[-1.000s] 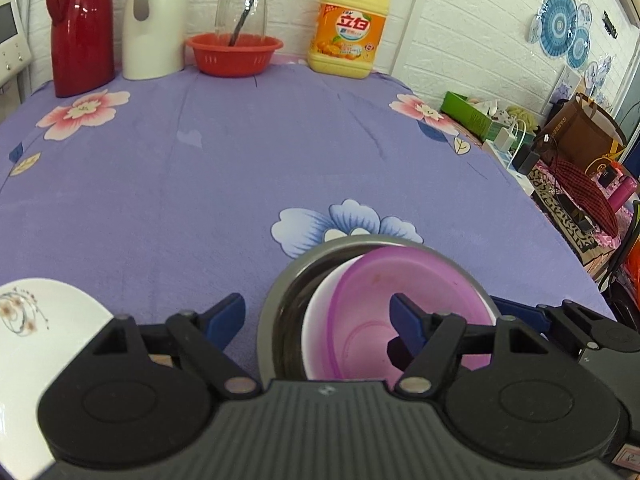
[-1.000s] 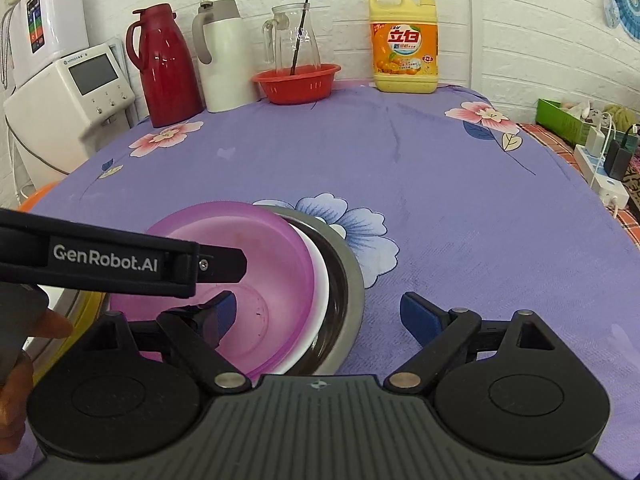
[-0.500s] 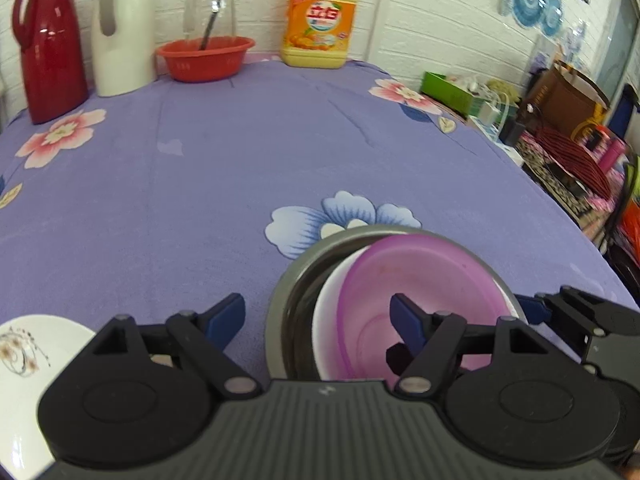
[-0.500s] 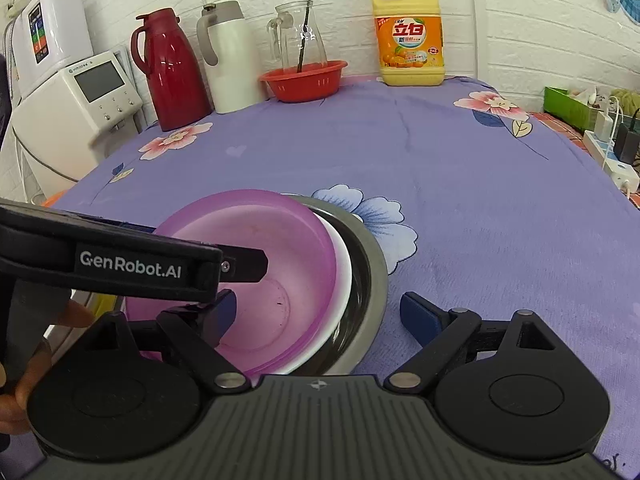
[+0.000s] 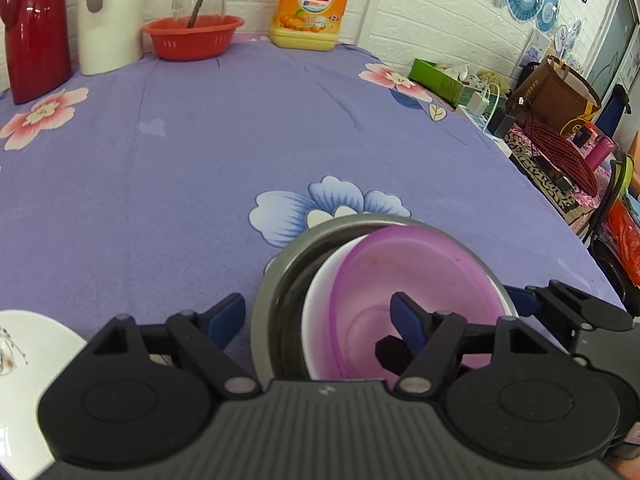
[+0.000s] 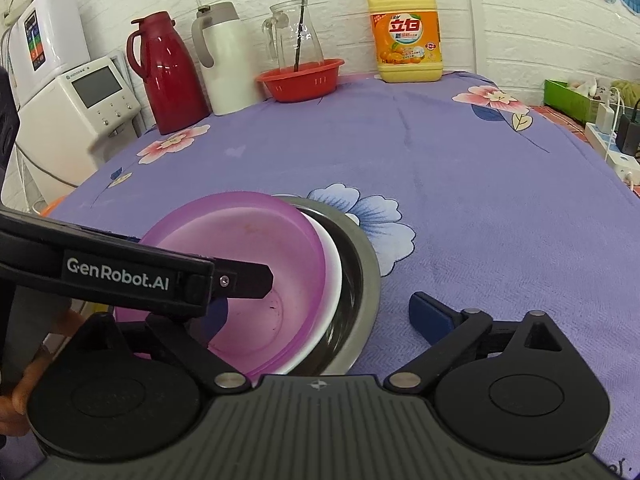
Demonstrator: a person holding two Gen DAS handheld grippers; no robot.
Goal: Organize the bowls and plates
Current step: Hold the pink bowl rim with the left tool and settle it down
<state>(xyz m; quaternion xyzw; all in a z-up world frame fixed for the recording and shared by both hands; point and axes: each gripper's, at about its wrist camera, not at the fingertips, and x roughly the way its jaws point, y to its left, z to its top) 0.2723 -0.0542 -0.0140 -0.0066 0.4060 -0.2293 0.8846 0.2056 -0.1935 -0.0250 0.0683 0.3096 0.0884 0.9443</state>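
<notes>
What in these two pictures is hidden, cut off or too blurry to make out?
- White plate: left wrist view, cut off by the picture edge and the left gripper.
- White bowl: both views, only a rim sliver shows; the purple bowl nested in it hides the rest.
- Steel bowl interior: mostly covered by those bowls.
- Right gripper: its left finger is partly hidden behind the other gripper's arm.

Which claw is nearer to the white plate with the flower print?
The left claw. The white plate lies just beside its left finger, at the table's near edge. The right claw straddles the steel bowl's rim, on the stack's far side from the plate.
</notes>
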